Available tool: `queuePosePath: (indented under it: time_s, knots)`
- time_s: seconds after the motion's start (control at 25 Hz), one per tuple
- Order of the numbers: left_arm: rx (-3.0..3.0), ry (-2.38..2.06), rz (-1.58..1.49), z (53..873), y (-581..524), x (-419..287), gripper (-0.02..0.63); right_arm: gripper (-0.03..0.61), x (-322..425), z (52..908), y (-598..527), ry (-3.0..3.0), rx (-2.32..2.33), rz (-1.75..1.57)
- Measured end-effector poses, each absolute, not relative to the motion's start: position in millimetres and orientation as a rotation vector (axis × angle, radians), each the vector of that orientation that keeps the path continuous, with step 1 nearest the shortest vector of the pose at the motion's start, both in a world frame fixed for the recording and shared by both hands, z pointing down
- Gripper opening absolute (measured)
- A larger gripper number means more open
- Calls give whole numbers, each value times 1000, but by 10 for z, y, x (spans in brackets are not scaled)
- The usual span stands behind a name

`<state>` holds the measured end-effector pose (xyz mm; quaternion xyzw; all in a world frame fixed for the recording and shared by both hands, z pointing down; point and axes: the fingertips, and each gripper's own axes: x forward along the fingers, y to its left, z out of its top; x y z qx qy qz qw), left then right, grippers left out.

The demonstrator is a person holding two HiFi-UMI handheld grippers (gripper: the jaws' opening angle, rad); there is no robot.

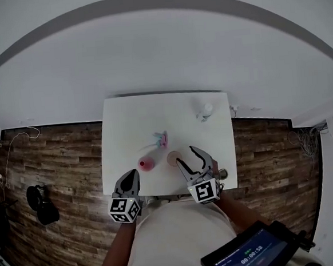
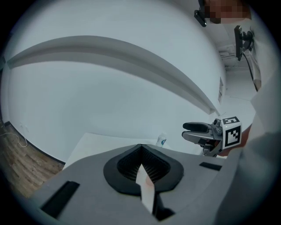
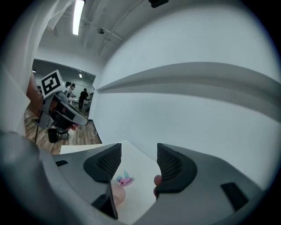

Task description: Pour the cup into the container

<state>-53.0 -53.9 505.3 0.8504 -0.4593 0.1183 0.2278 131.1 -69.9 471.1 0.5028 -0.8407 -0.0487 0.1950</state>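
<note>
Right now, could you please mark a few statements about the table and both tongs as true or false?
The left tongs are shut. True.
The right tongs grip the translucent pink cup. False: they stand apart, empty.
The small clear bottle stands near the white table's far right corner. True.
The tan round container stands left of the pink cup. False: in the head view it is to the right.
</note>
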Motion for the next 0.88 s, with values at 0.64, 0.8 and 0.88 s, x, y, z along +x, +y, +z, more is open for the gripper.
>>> queuePosePath:
  time_s: [0.64, 0.8, 0.88]
  knots:
    - [2611, -1068, 331, 4939, -615, -720, 9, 262, 1028, 4645, -335, -2121, 1705, -169]
    - [2620, -1001, 350, 4996, -554, -715, 9, 262, 889, 4654, -284, -2119, 1699, -176]
    - [2623, -988, 354, 4996, -536, -746, 9, 262, 830, 4646, -262, -2119, 1697, -179]
